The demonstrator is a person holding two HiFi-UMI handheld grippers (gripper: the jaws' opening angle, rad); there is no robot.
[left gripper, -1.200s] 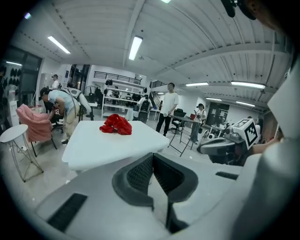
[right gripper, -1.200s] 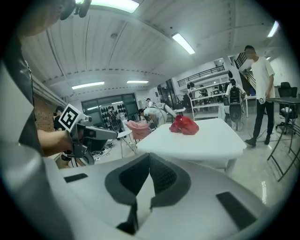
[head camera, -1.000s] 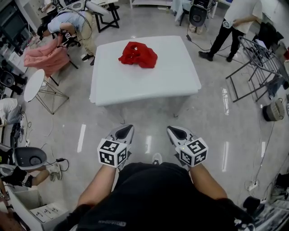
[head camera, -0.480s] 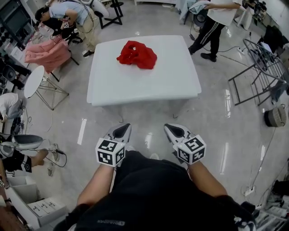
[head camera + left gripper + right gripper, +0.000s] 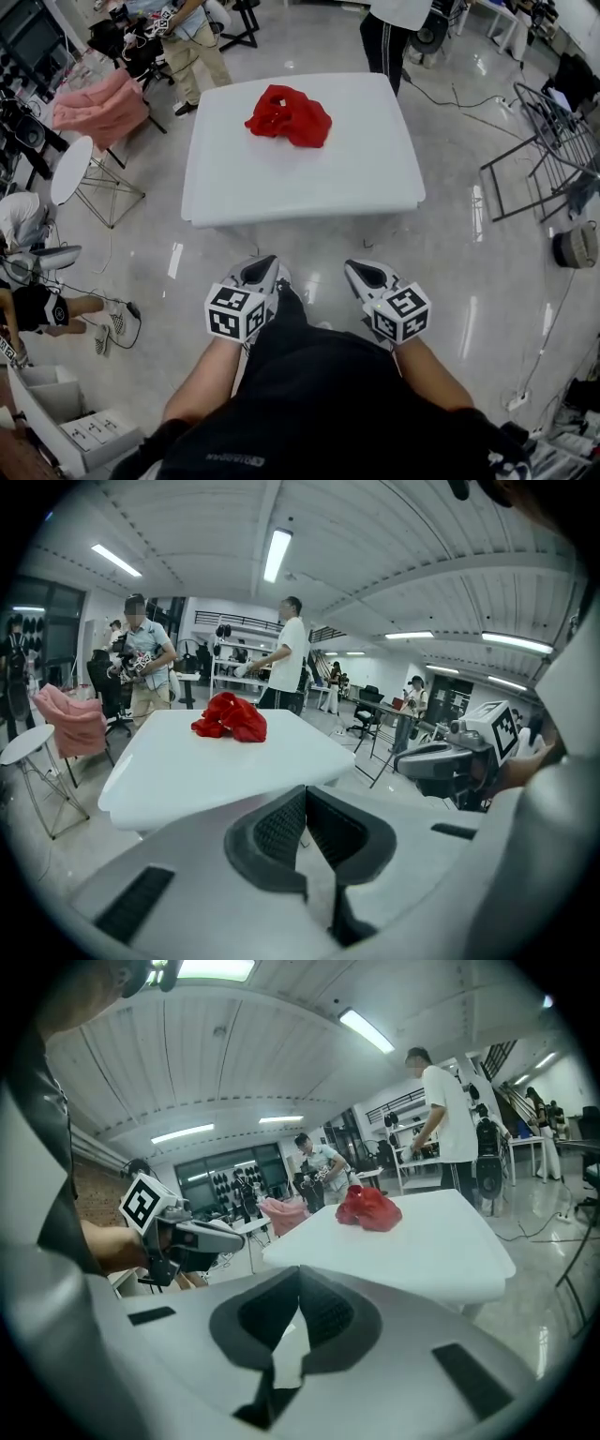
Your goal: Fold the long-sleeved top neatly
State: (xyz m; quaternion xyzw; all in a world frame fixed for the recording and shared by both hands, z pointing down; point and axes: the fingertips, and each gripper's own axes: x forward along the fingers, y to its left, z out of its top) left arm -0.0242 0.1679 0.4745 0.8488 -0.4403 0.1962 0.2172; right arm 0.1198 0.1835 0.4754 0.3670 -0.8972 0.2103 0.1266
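Ahead, a crumpled red long-sleeved top [image 5: 288, 114] lies toward the far side of a white tabletop [image 5: 300, 178]. Nearer, over the floor [image 5: 450, 246] and well short of it, the left gripper [image 5: 259, 270] and right gripper [image 5: 366, 274] hold their fingers [image 5: 279, 829] together, empty.

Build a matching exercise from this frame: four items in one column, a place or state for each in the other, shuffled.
Items
1. red top
2. pink garment
3. left claw
4. round side table

Places or states
A. shut and empty, short of the white table
B. crumpled on the far half of the white table
C. stands on thin legs on the floor, left of the white table
D. draped, off the white table, far left

Pairs: 1-B, 2-D, 3-A, 4-C
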